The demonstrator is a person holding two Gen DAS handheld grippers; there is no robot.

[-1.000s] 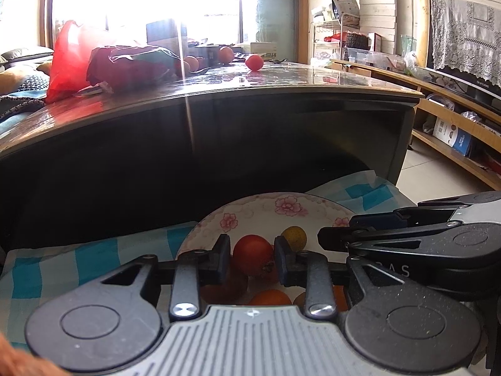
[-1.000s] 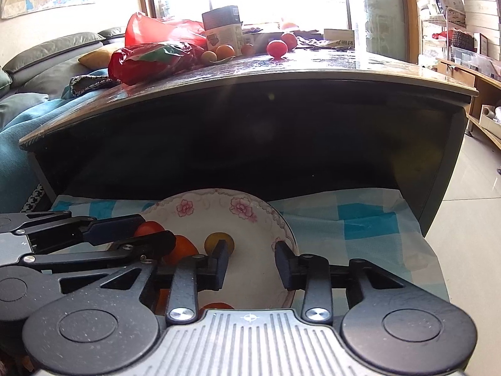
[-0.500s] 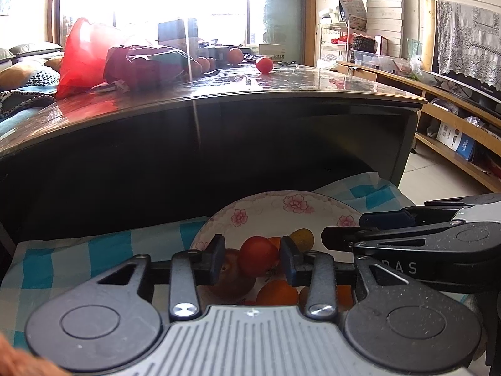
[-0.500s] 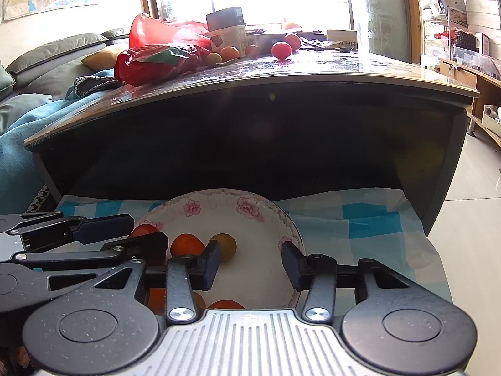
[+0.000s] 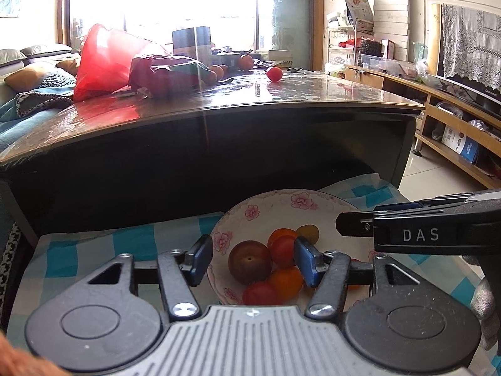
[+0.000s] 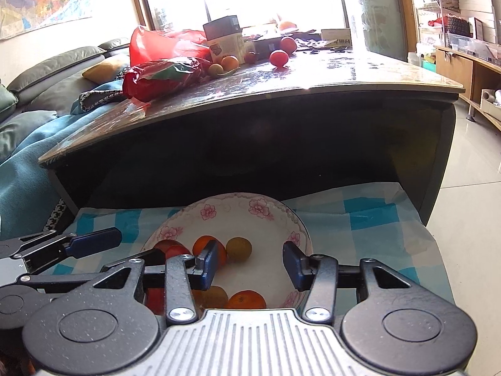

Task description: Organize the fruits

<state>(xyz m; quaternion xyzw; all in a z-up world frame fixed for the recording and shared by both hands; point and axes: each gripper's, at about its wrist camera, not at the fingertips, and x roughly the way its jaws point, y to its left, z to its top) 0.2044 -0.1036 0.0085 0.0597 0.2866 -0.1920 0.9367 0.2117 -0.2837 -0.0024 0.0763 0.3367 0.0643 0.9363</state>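
A white bowl with pink flowers (image 5: 275,202) (image 6: 238,210) sits on a blue-checked cloth and holds several fruits: a dark plum (image 5: 249,261), red tomatoes (image 5: 281,249), oranges (image 5: 286,282) (image 6: 245,300) and a yellow fruit (image 6: 239,249). My left gripper (image 5: 252,260) is open and empty over the bowl's left part. My right gripper (image 6: 249,264) is open and empty over the bowl's right part. More fruits lie on the dark table above: a red tomato (image 5: 274,74) (image 6: 278,58) and oranges (image 5: 245,61) (image 6: 230,62).
The glossy dark table (image 5: 219,106) overhangs the bowl. On it lie red plastic bags (image 5: 103,59) (image 6: 162,75) and a box (image 6: 225,42). A sofa (image 6: 37,94) stands at the left. A wooden shelf unit (image 5: 454,125) runs along the right.
Both grippers have opened wider and risen. The red tomato that sat between my left fingers now lies in the bowl with the other fruits.
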